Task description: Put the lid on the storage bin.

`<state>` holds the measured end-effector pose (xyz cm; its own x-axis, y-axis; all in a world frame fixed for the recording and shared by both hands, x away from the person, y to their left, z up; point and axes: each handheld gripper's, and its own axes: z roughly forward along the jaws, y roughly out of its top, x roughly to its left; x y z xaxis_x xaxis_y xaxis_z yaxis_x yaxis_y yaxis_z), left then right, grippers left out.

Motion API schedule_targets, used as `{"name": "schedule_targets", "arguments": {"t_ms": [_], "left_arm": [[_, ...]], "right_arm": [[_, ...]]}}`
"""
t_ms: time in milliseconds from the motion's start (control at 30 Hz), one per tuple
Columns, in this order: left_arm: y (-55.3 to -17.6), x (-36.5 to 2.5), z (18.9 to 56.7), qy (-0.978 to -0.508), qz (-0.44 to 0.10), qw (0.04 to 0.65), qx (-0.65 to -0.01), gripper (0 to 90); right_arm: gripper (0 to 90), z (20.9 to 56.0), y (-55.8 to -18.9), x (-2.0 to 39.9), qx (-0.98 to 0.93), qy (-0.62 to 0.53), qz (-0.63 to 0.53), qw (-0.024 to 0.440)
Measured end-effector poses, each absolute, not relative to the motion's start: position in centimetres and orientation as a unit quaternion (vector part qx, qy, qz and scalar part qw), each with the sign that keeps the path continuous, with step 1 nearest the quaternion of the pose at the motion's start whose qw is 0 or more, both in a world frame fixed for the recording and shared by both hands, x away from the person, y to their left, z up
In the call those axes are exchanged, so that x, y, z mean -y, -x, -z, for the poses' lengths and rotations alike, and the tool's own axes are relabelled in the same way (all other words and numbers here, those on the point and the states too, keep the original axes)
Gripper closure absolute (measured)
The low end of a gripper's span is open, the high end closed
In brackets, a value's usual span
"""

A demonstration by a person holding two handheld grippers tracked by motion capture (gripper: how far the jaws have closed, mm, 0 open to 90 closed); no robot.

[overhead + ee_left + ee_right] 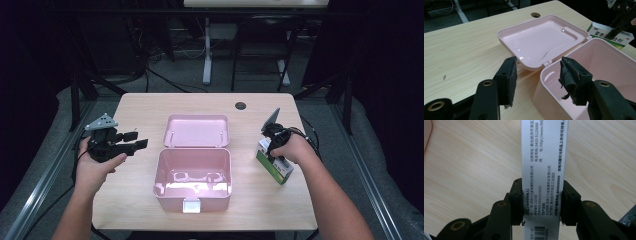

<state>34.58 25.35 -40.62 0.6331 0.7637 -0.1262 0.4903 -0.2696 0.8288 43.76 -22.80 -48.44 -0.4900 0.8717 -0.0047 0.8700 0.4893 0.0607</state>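
We keep the right gripper clenched squarely on the medicine carton, left gripper released, lifting level toward the pink box.

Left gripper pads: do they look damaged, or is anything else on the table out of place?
Yes. In the left gripper view, the black pads of the left gripper look frayed, with torn bits hanging at their lower edges. Otherwise nothing stands out: the pink box lies open and looks empty, and the right gripper grips the medicine carton.

table (light wood) | pink box, lid open | medicine carton
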Motion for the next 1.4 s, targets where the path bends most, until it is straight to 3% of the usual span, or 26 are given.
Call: {"name": "schedule_targets", "arguments": {"t_ms": [367, 1400], "left_arm": [[-34.6, -25.4, 40.6, -0.783, -0.152, 0.452, -0.401, 47.6], [-34.6, -25.8, 40.6, -0.780, -0.151, 0.453, -0.405, 47.7]], "right_arm": [[61.3, 47.7, -43.5, 22.6, -0.865, -0.500, -0.032, 0.017], [61.4, 41.2, -41.2, 18.8, -0.895, -0.442, -0.031, 0.040]]}}
